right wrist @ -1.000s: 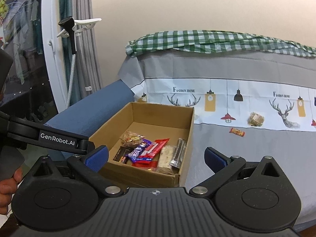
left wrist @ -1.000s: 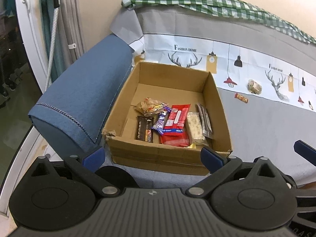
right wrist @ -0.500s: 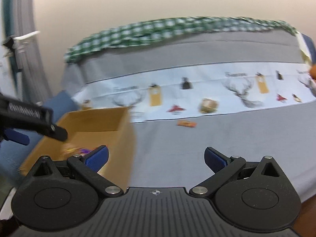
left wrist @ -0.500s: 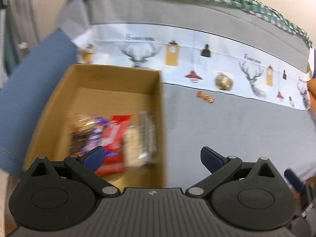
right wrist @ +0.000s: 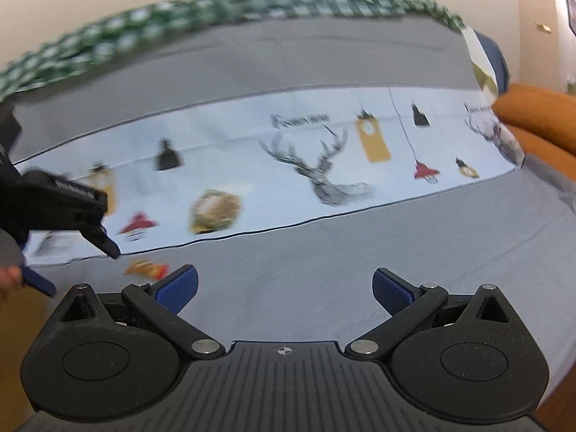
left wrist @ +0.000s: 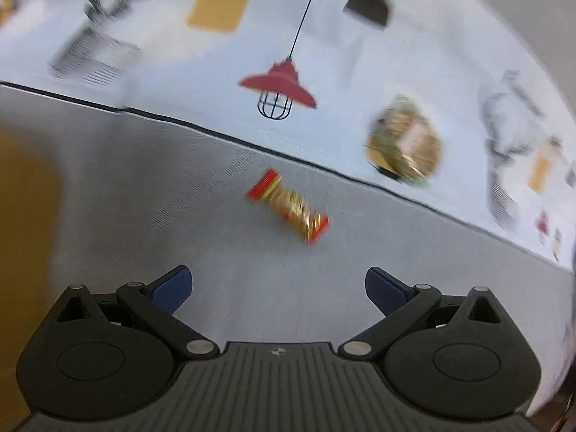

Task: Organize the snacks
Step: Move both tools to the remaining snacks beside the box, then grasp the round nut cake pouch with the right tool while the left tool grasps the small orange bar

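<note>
Left gripper [left wrist: 277, 286]: blue-padded fingers apart, nothing between them, held over grey woven cloth [left wrist: 180, 187]. A candy bar [left wrist: 288, 206] in crinkled gold wrap with red ends lies on the cloth ahead of the fingers, apart from them. Beyond it, a squarish clear-wrapped snack [left wrist: 405, 144] rests on the pale printed band [left wrist: 324, 54]. Cardboard box [left wrist: 25, 216] edge at left. Right gripper [right wrist: 284, 288]: fingers apart, empty. Frames blurred.

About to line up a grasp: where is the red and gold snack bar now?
In the left wrist view the red and gold snack bar lies on the grey cover just ahead of the open left gripper, below the printed red lamp, left of the round wrapped snack.
</note>
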The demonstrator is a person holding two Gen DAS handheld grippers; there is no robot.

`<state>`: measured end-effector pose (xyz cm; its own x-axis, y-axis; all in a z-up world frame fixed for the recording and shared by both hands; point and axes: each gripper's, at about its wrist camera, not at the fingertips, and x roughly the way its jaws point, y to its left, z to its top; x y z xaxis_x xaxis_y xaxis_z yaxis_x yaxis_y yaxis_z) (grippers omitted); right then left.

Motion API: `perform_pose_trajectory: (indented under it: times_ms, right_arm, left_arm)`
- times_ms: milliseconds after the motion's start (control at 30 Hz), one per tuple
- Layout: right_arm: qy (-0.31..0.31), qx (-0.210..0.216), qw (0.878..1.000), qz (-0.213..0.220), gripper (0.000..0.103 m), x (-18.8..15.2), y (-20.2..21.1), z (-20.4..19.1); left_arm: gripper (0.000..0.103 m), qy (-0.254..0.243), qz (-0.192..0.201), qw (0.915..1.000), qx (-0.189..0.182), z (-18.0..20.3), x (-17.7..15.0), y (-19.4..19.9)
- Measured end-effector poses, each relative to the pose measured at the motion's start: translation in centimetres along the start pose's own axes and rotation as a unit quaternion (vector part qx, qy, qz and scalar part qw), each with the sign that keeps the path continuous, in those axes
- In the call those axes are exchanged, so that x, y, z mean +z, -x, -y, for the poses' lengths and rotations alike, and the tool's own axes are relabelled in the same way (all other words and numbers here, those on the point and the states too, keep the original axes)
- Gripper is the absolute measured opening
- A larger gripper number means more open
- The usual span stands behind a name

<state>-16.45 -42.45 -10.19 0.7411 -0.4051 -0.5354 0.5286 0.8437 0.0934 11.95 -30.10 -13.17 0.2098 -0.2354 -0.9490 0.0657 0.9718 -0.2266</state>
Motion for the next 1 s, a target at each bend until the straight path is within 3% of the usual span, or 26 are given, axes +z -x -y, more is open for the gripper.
perform_pose_trajectory:
  times_ms: [133, 233, 367, 533, 633, 700, 767, 800, 833, 900, 1000]
  right_arm:
    - [-0.006, -0.02, 1.0, -0.01, 0.102, 0.4, -6.7, 1.8]
    - [-0.002, -0.014, 1.0, -0.017, 0.102, 0.7, -10.7, 2.3]
    - [-0.001, 0.036, 0.999, -0.033, 0.102, 1.6, -16.4, 0.9]
    - [-0.013, 0.121, 0.989, -0.081, 0.102, 2.3, -24.3, -3.7]
    - [-0.024, 0.132, 0.987, -0.084, 0.102, 3.3, -27.0, -6.8]
    - [-0.013, 0.135, 0.986, -0.093, 0.102, 4.2, -28.7, -8.7]
    - [0.016, 0.108, 0.99, -0.092, 0.102, 4.5, -30.0, -10.6]
    - [0.034, 0.099, 0.991, -0.084, 0.098, 4.4, -30.1, -11.1]
    - [0.068, 0.077, 0.992, -0.075, 0.081, 4.0, -30.1, -11.8]
    - [0.112, 0.062, 0.99, -0.053, 0.078, 3.6, -29.5, -12.2]
    - [0.087, 0.05, 0.993, -0.054, 0.078, 3.5, -27.5, -10.7]
  left_arm:
    - [0.103, 0.019, -0.012, 0.9995, 0.02, 0.9, 2.3, -5.2]
    - [0.102, -0.038, 0.012, 0.998, 0.048, 1.3, 2.3, -4.8]
    - [0.103, -0.047, 0.012, 0.9944, 0.094, -2.4, 2.3, -4.7]
    - [0.103, -0.063, -0.009, 0.9943, 0.085, -2.6, 4.1, -5.0]
    - [0.103, -0.068, -0.021, 0.993, 0.094, -2.0, 5.1, -5.6]
    - [0.096, -0.06, -0.01, 0.9937, 0.094, -2.0, 5.4, -5.3]
    - [0.054, -0.071, 0.027, 0.9929, 0.091, -2.0, 5.1, -3.9]
    - [0.054, -0.08, 0.032, 0.9929, 0.081, -2.2, 4.9, -3.2]
    - [0.053, -0.079, 0.028, 0.9941, 0.069, -2.5, 4.9, -3.1]
    - [0.052, -0.078, 0.03, 0.9951, 0.054, -3.1, 4.3, -2.2]
    - [0.052, -0.076, 0.034, 0.9963, 0.024, -3.3, 3.5, -0.5]
